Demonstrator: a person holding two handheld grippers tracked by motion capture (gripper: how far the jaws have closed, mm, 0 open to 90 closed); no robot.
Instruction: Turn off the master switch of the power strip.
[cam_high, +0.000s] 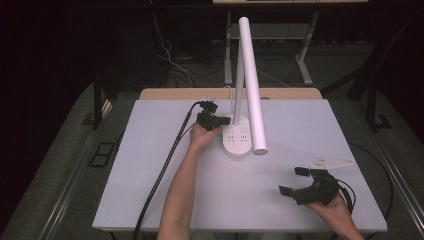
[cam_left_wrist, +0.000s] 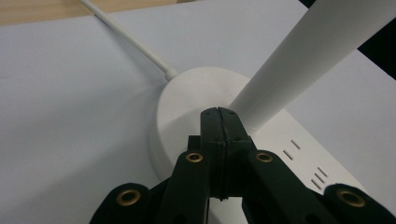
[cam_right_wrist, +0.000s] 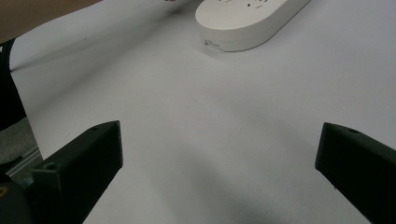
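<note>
A white desk lamp stands at the back middle of the white table (cam_high: 150, 150). Its oval base (cam_high: 236, 141) carries socket slots, and its long white bar head (cam_high: 253, 85) slopes down toward me. My left gripper (cam_high: 225, 120) is shut with nothing between its jaws. Its tips (cam_left_wrist: 218, 114) rest on top of the base (cam_left_wrist: 187, 102), right beside the foot of the lamp's stem (cam_left_wrist: 303, 60). My right gripper (cam_high: 291, 180) stands wide open low over the bare table at the front right. From there (cam_right_wrist: 219, 140), the near end of the base (cam_right_wrist: 247, 21) lies far ahead.
A thin white cord (cam_left_wrist: 130, 42) runs from the base toward the table's wooden back edge. The left gripper's thick black cable (cam_high: 165, 170) trails down over the front edge. Dark floor, cables and desk legs surround the table.
</note>
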